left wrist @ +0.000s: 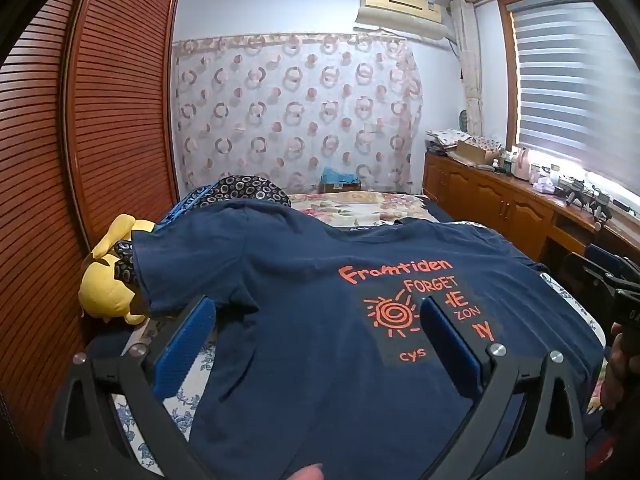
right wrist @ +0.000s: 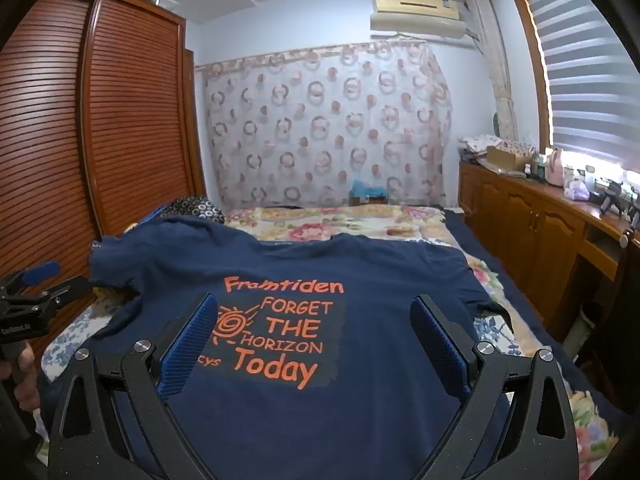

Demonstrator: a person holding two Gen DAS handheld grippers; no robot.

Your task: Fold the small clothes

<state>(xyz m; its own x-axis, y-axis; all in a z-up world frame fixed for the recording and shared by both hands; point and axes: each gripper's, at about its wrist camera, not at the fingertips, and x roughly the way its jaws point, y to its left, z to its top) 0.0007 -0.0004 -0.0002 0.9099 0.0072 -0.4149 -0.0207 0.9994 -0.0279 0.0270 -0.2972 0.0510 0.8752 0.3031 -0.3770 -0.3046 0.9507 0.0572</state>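
Observation:
A navy T-shirt with orange print lies spread flat on the bed, collar toward the far end, also seen as the T-shirt in the right wrist view. My left gripper hovers open above the shirt's left half, its blue pads wide apart with nothing between them. My right gripper stands open over the printed chest area, pads clear of the cloth. The left gripper shows at the left edge of the right wrist view, held by a hand. The shirt's left sleeve drapes over a pile.
A yellow plush toy sits left of the shirt beside the slatted wardrobe doors. A floral bedspread covers the bed beyond. A wooden cabinet with clutter runs along the right under the window. A patterned dark cloth lies at the far left.

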